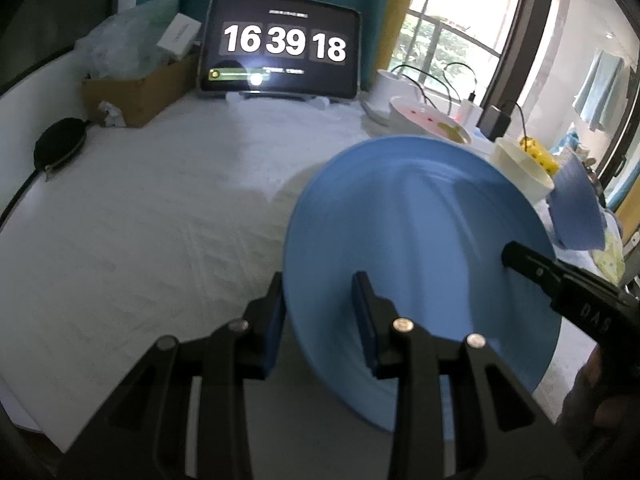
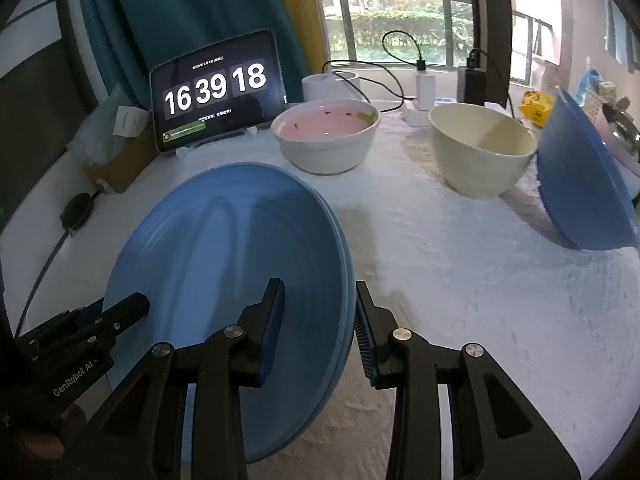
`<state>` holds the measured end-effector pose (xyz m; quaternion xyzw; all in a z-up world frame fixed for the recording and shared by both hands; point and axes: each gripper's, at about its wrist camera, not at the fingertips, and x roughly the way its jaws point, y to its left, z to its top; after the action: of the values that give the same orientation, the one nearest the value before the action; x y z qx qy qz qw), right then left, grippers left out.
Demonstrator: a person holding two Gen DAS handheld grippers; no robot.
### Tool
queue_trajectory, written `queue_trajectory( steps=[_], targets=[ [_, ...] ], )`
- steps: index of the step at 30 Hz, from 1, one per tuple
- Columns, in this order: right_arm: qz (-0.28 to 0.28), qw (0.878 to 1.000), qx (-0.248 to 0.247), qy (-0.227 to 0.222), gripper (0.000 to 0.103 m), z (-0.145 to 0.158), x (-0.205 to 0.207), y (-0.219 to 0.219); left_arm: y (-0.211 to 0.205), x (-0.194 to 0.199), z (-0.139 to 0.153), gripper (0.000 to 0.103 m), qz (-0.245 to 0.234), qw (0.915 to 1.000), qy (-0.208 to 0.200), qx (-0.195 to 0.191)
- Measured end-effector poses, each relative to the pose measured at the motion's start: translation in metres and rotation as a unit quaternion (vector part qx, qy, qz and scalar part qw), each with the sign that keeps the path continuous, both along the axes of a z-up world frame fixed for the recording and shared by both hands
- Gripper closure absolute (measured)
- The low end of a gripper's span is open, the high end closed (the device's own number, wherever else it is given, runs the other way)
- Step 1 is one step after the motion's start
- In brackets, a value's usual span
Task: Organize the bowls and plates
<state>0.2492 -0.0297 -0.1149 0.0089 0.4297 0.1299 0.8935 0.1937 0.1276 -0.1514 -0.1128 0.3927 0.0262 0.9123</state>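
White tablecloth (image 2: 440, 280) | blue plate (image 2: 224, 260) tilted | both grippers' fingers (image 2: 276, 320) straddle its rim

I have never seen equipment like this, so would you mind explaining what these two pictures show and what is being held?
No robot arm is here: a person holds a two-finger tool in each hand, each carrying a fisheye camera looking along its fingers. One picture is from the left tool, the other from the right tool. Both straddle the rim of the same light blue plate, one at each side; whether they are squeezing it I cannot tell. Each tool also appears in the other's picture. On the white-covered table stand a white bowl with a pink inside and a cream bowl, plus a darker blue bowl that is tilted. Behind, a tablet shows a clock.
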Motion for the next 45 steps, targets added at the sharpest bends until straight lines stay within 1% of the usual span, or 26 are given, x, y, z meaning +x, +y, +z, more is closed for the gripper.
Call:
queue_trajectory(
  steps=[11, 18, 20, 22, 26, 32, 38, 45],
  targets=[
    [0.017, 1.000, -0.005, 0.012, 0.066, -0.015, 0.018, 0.020, 0.018, 0.007, -0.004, 0.070, 0.023, 0.9997, -0.003, 0.006],
    [0.011, 0.999, -0.023, 0.023, 0.064, -0.025, 0.023, 0.025, 0.015, 0.007, -0.003, 0.069, 0.024, 0.9995, -0.013, 0.015],
    [0.013, 0.999, -0.031, 0.019, 0.063, -0.024, 0.022, 0.027, 0.014, 0.007, -0.002, 0.068, 0.025, 0.9994, -0.012, 0.019],
    [0.015, 0.999, -0.036, 0.018, 0.063, -0.023, 0.022, 0.029, 0.011, 0.004, 0.002, 0.068, 0.030, 0.9988, -0.018, 0.032],
    [0.021, 0.999, -0.029, 0.032, 0.063, -0.021, 0.023, 0.025, 0.005, -0.003, 0.010, 0.067, 0.039, 0.9973, -0.036, 0.051],
    [0.024, 0.999, -0.027, 0.024, 0.063, -0.013, 0.011, 0.020, 0.005, -0.011, 0.016, 0.065, 0.056, 0.9963, -0.036, 0.054],
    [0.018, 0.999, -0.020, 0.022, 0.062, -0.006, -0.001, 0.007, 0.001, -0.022, 0.024, 0.062, 0.063, 0.9954, -0.045, 0.057],
    [0.007, 1.000, -0.008, 0.011, 0.062, 0.006, -0.014, -0.013, -0.021, -0.032, 0.038, 0.061, 0.044, 0.9954, -0.058, 0.062]
  ],
)
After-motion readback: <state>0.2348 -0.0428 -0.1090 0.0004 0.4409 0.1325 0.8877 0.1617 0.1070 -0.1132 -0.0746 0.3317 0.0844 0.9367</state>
